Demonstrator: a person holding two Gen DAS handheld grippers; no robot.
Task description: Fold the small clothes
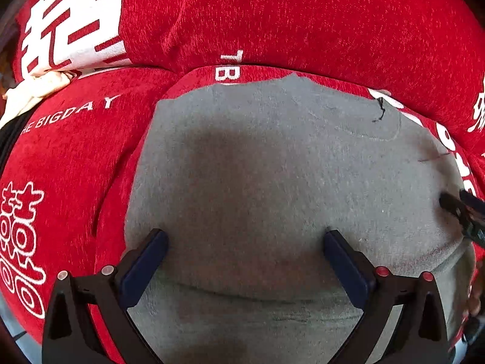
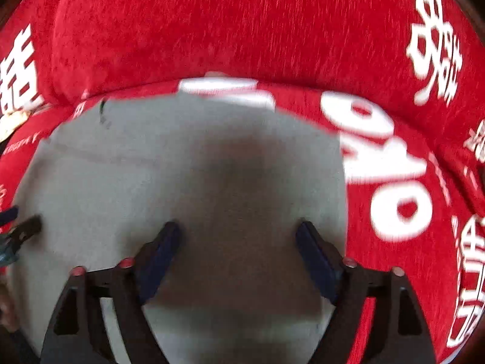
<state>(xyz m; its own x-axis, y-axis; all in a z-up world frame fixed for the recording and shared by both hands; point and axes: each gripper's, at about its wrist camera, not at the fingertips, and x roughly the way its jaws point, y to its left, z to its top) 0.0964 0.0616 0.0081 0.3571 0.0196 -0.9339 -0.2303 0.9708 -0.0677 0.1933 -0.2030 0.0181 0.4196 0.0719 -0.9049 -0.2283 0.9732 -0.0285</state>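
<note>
A small grey garment [image 1: 272, 166] lies flat on a red sofa cover; it also shows in the right wrist view [image 2: 151, 166], which is blurred. My left gripper [image 1: 245, 239] is open and empty, hovering just over the garment's near left part. My right gripper [image 2: 239, 230] is open and empty over the garment's right part. The right gripper's tip [image 1: 457, 209] shows at the right edge of the left wrist view. The left gripper's tip [image 2: 27, 227] shows at the left edge of the right wrist view.
The red sofa cover [image 1: 75, 157] has white printed lettering and continues up the back cushion [image 1: 303, 15]. A cream cloth [image 1: 39, 85] sits at the far left by the cushion seam. The cover also surrounds the garment on the right [image 2: 394, 182].
</note>
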